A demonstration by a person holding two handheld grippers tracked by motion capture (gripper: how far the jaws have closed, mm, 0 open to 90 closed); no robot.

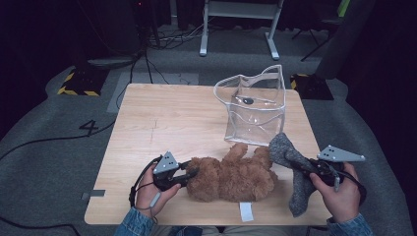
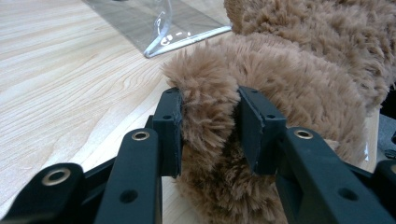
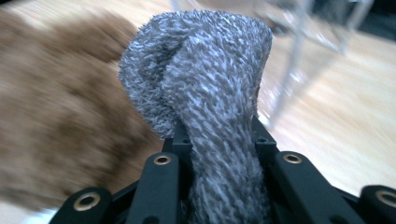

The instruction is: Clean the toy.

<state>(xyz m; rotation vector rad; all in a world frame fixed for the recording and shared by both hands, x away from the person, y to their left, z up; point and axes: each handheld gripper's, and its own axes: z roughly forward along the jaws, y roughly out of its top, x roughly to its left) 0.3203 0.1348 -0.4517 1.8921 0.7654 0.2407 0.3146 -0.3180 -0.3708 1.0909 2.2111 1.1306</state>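
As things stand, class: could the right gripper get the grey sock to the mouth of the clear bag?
Probably yes. The right gripper is shut on the grey sock, and the clear bag stands just beyond it, mouth up, with nothing between them; the brown teddy bear lies off to the side.

My tabletop (image 1: 172, 118) is evenly lit from above, while the floor around it falls into near darkness. Soft shadows sit just under the brown plush toy (image 1: 231, 177). Beyond the toy, the clear bag (image 1: 255, 108) catches small glints. In my right gripper view the toy and the tabletop smear, probably from motion; the grey sock (image 3: 210, 93) stays fairly sharp.
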